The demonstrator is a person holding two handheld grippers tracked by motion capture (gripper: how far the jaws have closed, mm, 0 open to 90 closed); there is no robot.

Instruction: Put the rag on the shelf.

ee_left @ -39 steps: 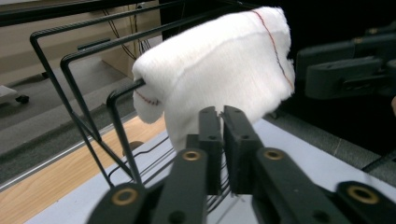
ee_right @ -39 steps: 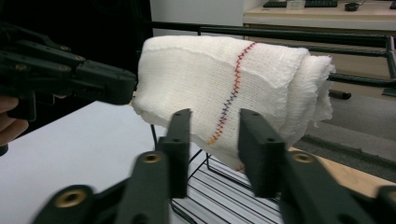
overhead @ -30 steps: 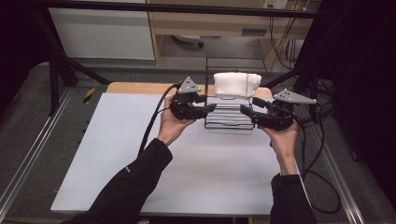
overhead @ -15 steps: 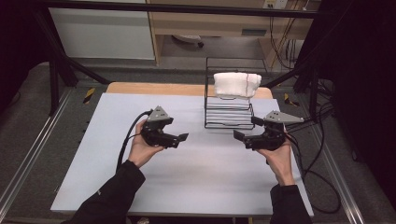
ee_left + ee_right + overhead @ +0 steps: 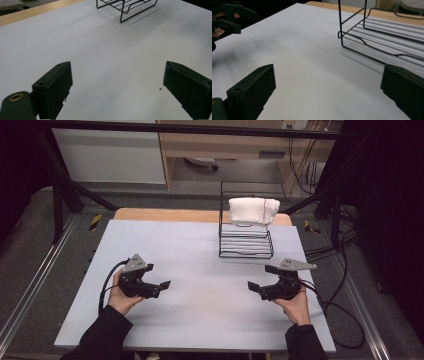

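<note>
Jaws of left gripper (image 5: 159, 287) and right gripper (image 5: 256, 287), just opening, gape empty; folded white towel (image 5: 253, 210) drapes the black wire rack (image 5: 246, 245) beyond them, likely released.

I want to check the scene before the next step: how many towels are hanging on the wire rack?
1. One white towel is draped over the top rail of the black wire rack, at the far side of the table. The rack's lower shelf looks bare. I see nothing hidden behind it.

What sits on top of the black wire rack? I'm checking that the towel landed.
A folded white towel hangs over the top of the wire rack; its lower shelf looks bare. The towel hides the rail beneath it.
</note>
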